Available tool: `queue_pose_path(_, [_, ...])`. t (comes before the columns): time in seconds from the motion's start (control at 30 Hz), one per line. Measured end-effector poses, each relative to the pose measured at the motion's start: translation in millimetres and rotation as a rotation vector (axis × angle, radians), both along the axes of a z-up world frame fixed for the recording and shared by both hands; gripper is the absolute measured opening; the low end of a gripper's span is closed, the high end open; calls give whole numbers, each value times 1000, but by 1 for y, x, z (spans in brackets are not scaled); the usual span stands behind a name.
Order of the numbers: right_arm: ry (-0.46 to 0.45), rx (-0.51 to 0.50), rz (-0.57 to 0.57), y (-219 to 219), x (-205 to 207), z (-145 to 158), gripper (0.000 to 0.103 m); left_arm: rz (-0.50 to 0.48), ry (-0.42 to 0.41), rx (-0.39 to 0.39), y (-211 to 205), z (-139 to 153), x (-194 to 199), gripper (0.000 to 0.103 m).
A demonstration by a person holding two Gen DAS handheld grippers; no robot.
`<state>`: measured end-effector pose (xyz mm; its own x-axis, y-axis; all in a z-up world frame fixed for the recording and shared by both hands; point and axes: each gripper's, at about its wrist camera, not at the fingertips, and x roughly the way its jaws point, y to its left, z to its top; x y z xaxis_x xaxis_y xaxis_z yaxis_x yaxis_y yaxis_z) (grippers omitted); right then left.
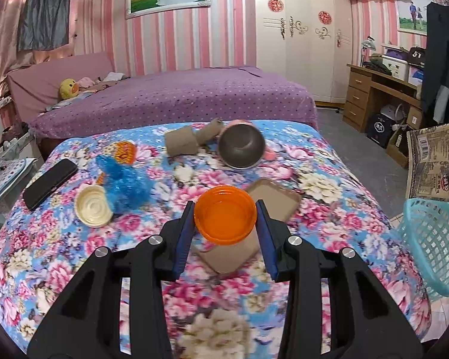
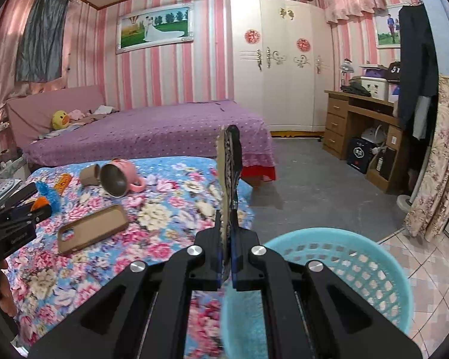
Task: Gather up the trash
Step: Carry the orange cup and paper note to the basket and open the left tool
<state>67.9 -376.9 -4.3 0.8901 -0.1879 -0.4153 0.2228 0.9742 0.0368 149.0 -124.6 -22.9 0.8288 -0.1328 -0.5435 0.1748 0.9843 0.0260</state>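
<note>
My left gripper (image 1: 226, 218) is shut on an orange plastic lid (image 1: 224, 214) and holds it above the floral bedspread (image 1: 329, 209). My right gripper (image 2: 227, 233) is shut on a flat printed wrapper (image 2: 229, 167), held edge-on and upright above the near rim of the turquoise basket (image 2: 359, 257). The wrapper (image 1: 434, 161) and the basket (image 1: 434, 239) also show at the right in the left wrist view. On the bed lie a cream lid (image 1: 93, 206), blue crumpled plastic (image 1: 125, 185), an orange packet (image 1: 123, 153) and cardboard tubes (image 1: 181, 142).
A brown phone case (image 1: 280, 199) lies under the orange lid. A pink mug (image 1: 242, 146) lies on its side at the far end. A black phone (image 1: 49, 182) rests at the left edge. A purple bed (image 1: 179, 95), wardrobe and wooden desk (image 1: 380, 95) stand beyond.
</note>
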Motion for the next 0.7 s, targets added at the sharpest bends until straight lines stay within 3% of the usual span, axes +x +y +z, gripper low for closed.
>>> queue_pose_path(0.4, [-7, 21, -48, -51, -26, -4, 4, -25, 7, -6, -34, -3, -13, 39])
queue_pose_path(0.7, [-31, 22, -64, -81, -52, -3, 4, -48, -37, 0, -69, 9, -37, 39])
